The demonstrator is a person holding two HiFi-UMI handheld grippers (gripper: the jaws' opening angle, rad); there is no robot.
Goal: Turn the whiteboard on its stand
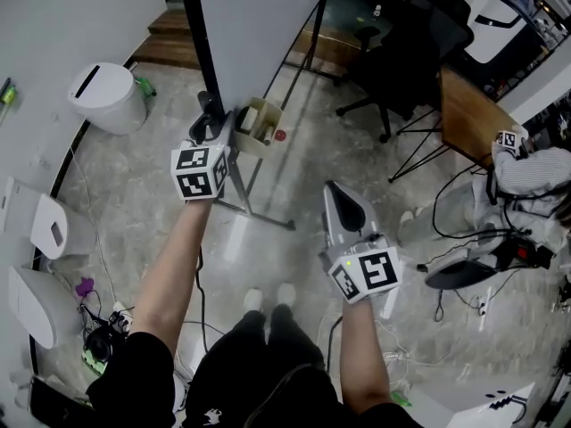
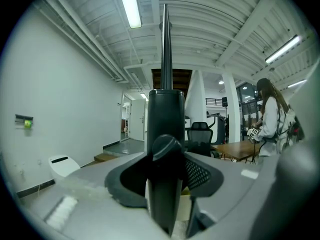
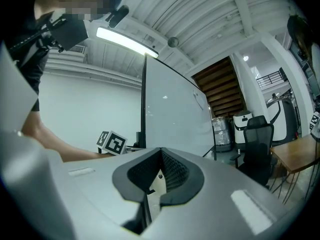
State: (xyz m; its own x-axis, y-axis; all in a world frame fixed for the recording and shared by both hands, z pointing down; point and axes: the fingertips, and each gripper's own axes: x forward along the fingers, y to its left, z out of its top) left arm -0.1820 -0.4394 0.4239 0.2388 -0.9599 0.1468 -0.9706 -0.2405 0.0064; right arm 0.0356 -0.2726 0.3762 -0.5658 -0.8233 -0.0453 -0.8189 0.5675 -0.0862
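Observation:
The whiteboard point(image 1: 259, 25) stands upright on its metal stand point(image 1: 259, 214), its black side frame point(image 1: 198, 47) running down to a clamp knob. My left gripper point(image 1: 214, 130) is shut on that frame near the knob. In the left gripper view the black frame point(image 2: 165, 119) and its round knob point(image 2: 166, 147) fill the space between the jaws. My right gripper point(image 1: 341, 201) hangs lower right, apart from the board, jaws together and empty. From the right gripper view the whiteboard point(image 3: 175, 114) stands ahead of the shut right gripper point(image 3: 159, 176).
A pen tray point(image 1: 259, 125) hangs at the board's lower edge. A white bin point(image 1: 107, 96) is at the left, and white devices point(image 1: 45, 226) line the wall. A black office chair point(image 1: 410, 47), a wooden table point(image 1: 468, 114) and another person point(image 1: 531, 172) are at the right. Cables point(image 1: 459, 239) lie on the floor.

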